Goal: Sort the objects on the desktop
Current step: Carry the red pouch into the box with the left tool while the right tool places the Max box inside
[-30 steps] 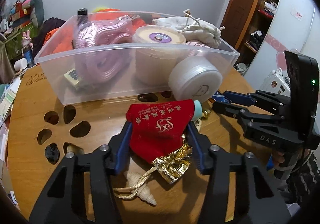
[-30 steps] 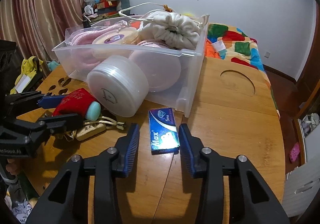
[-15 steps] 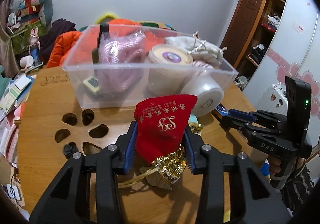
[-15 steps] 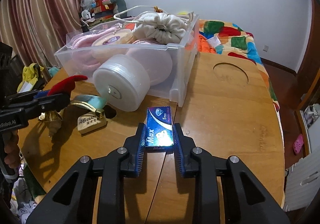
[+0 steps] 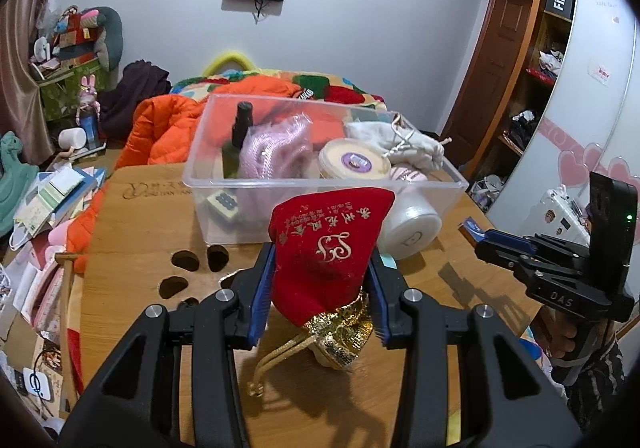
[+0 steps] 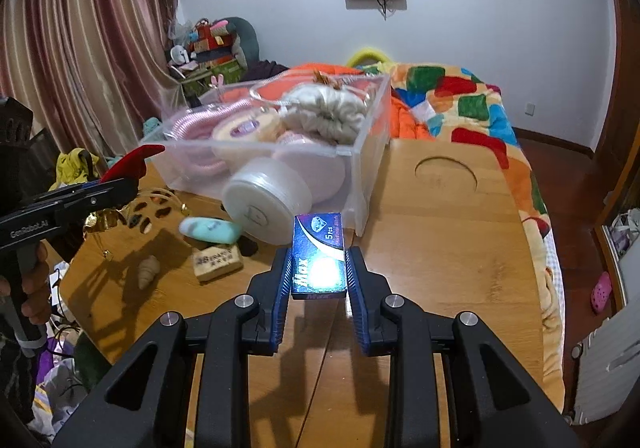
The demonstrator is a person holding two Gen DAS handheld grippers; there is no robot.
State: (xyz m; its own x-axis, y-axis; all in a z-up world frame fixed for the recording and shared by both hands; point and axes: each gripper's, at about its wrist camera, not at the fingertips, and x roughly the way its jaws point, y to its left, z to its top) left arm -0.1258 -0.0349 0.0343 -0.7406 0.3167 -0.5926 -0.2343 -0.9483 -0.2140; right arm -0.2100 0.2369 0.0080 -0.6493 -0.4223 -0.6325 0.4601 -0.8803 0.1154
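Observation:
My left gripper (image 5: pixel 320 288) is shut on a red pouch (image 5: pixel 324 248) with gold trim and cord, held above the wooden table (image 5: pixel 132 232); it also shows in the right wrist view (image 6: pixel 132 163). My right gripper (image 6: pixel 318 280) is shut on a small blue box (image 6: pixel 318 252) marked "Max", lifted off the table. The clear plastic bin (image 5: pixel 256 183) stands ahead of both, holding a pink coil, a round tin, a white cloth bag and a dark bottle. The right gripper shows in the left wrist view (image 5: pixel 480 238).
A white round lid (image 6: pixel 260 207) leans on the bin's front. A mint tube (image 6: pixel 210 228), a small wooden block (image 6: pixel 218 262) and a shell (image 6: pixel 148 268) lie on the table. The table has paw-shaped cutouts (image 5: pixel 188 268) and a round recess (image 6: pixel 446 177). A bed lies behind.
Both grippers closed on their objects and rose: the left lifted the red pouch, the right closed on the blue box and lifted it. The bin now sits lower and farther in both views.

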